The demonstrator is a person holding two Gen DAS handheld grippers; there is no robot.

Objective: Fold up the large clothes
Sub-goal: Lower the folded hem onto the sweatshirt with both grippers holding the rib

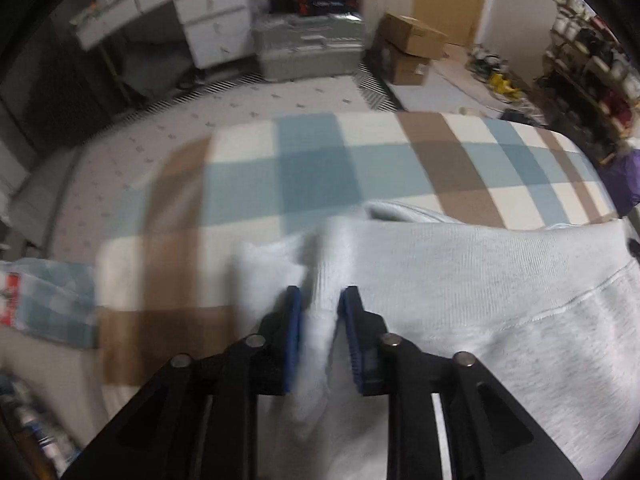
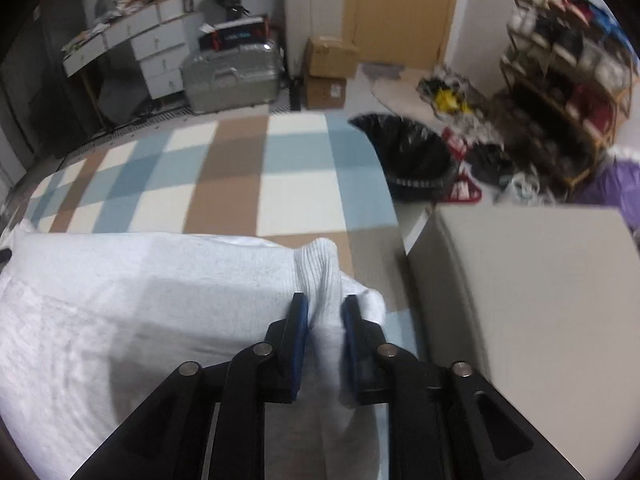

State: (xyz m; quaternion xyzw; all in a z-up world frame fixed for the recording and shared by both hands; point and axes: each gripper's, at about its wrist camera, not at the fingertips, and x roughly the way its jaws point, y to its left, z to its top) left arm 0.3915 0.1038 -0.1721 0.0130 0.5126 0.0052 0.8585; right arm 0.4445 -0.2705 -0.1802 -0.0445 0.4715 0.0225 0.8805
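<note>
A pale grey sweatshirt point(image 1: 500, 280) lies spread over a checked blanket point(image 1: 312, 168) of blue, brown and cream. The left gripper point(image 1: 319, 304) has its jaws narrowed on a bunched fold of its cloth. The right gripper point(image 2: 323, 312) pinches the ribbed cuff point(image 2: 316, 264) between its 2 blue pads. This looks like a mid-fold carry; next, both ends likely need lifting evenly and laying across the body. A beige box point(image 2: 532, 280) stands just beside the blanket's right edge.
</note>
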